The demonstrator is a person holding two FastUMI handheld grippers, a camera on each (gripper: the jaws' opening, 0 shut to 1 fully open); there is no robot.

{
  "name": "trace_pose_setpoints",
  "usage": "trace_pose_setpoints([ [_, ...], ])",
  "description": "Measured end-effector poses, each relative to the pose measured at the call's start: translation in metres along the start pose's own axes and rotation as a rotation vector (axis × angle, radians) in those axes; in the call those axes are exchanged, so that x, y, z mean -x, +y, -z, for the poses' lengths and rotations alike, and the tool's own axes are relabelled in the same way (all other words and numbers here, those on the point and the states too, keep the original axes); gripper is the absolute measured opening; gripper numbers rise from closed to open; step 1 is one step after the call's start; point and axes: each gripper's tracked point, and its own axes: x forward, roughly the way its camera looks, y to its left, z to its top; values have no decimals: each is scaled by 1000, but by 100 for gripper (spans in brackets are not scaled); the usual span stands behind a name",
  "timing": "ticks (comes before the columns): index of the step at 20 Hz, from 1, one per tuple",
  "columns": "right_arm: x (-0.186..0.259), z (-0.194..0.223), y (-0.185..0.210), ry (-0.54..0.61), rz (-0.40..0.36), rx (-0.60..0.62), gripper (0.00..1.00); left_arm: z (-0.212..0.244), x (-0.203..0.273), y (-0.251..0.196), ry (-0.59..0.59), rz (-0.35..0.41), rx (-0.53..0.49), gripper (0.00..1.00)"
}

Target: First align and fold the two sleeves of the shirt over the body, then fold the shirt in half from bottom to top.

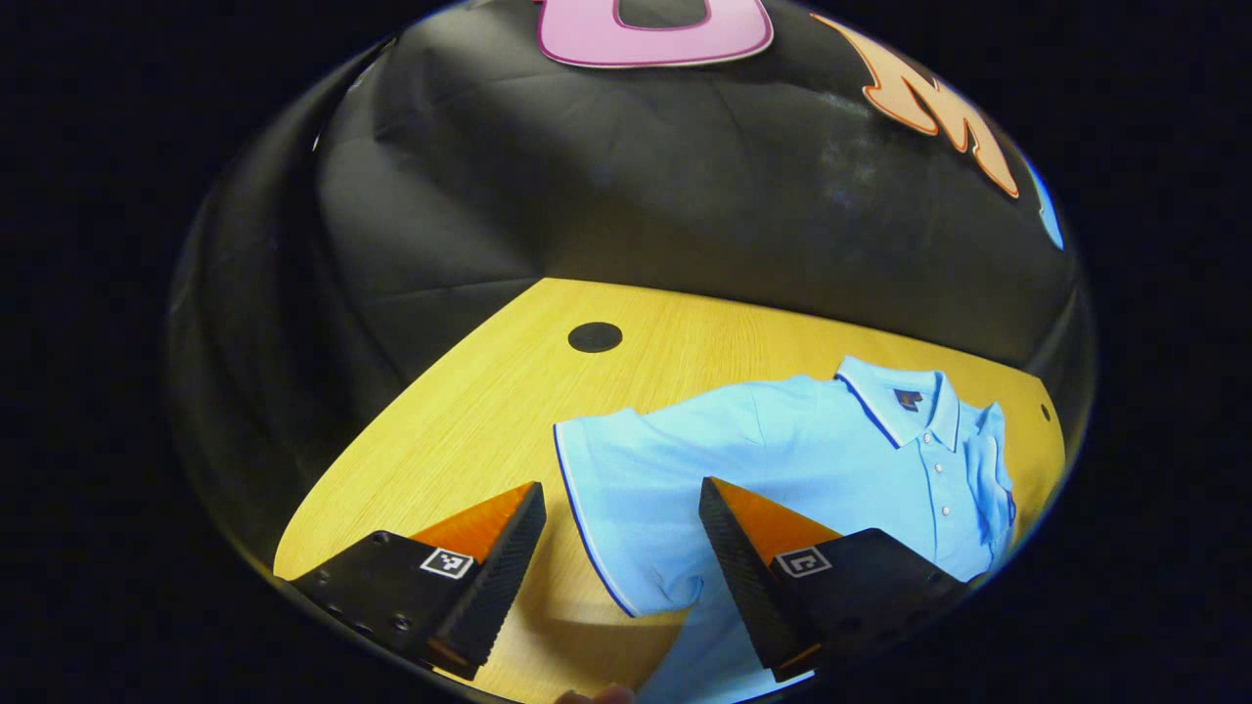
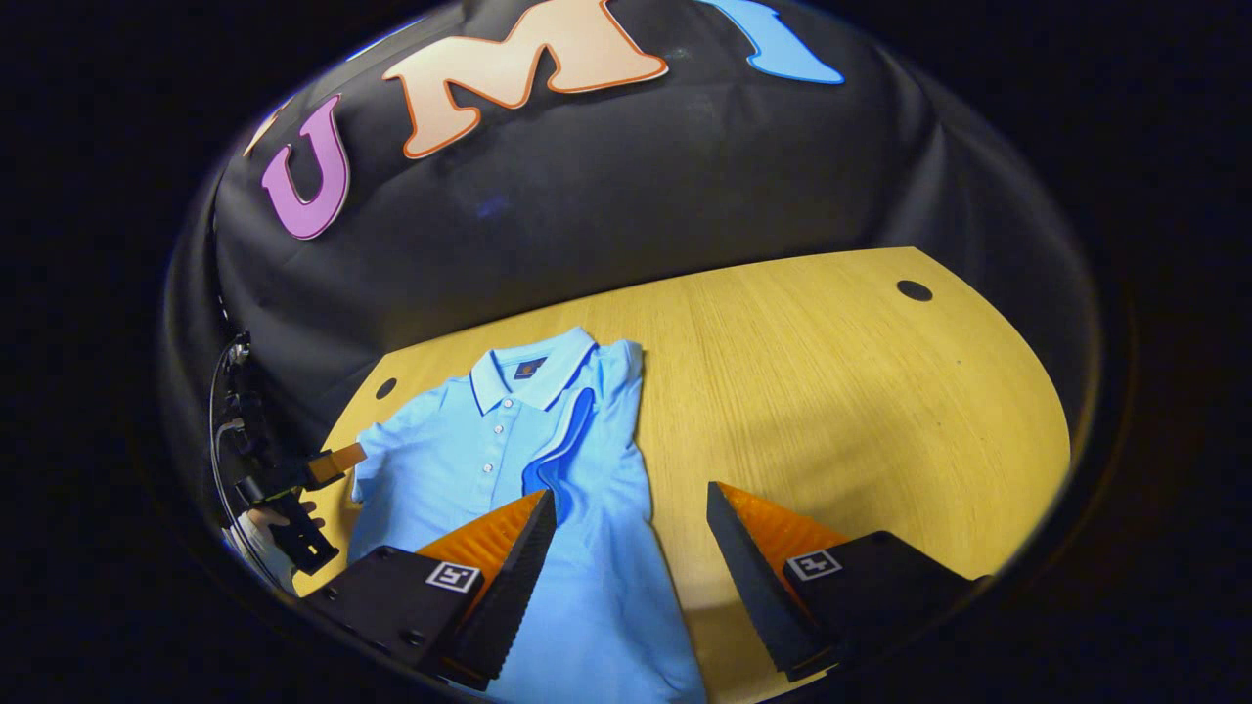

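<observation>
Shirt (image 1: pixel 782 460) needs its flat sleeve (image 1: pixel 626 489) pinched at the hem by the left gripper (image 1: pixel 622 548), both grippers' fingers apart, the right gripper (image 2: pixel 631 557) empty.

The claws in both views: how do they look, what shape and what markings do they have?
Each claw, left and right, has two wedge-shaped fingers with ribbed inner faces on blocky black mounts, each bearing a small square black-and-white tag. In the right gripper view the left claw also shows farther off, with thin cables above it.
</observation>
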Motion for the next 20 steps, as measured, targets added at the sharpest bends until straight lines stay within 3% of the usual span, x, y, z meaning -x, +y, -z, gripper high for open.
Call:
trace_pose_setpoints([
  [6, 10, 2, -18, -13, 31, 27, 97, 10, -12, 1, 20, -29, -6, 95],
  [9, 13, 6, -23, -8, 38, 50, 98, 10, -11, -10, 22, 14, 15, 94],
  [10, 13, 7, -24, -8, 37, 52, 98, 11, -14, -11, 23, 22, 18, 80],
  [11, 14, 7, -24, -9, 36, 49, 97, 11, -13, -17, 23, 38, 20, 72],
  [12, 14, 7, -24, -12, 34, 42, 97, 9, -12, -20, 20, 43, 22, 52],
  [13, 16, 6, -24, -15, 32, 32, 97, 8, -16, -24, 16, 62, 25, 43],
  [15, 20, 7, -27, -26, 31, 22, 93, 4, -16, -31, 9, 81, 11, 15],
  [16, 22, 8, -30, -29, 37, 27, 98, 3, -18, -31, 7, 71, 0, 0],
  [20, 36, 4, -42, -52, 45, 30, 98, -14, -5, -60, -9, 123, -26, 0],
])
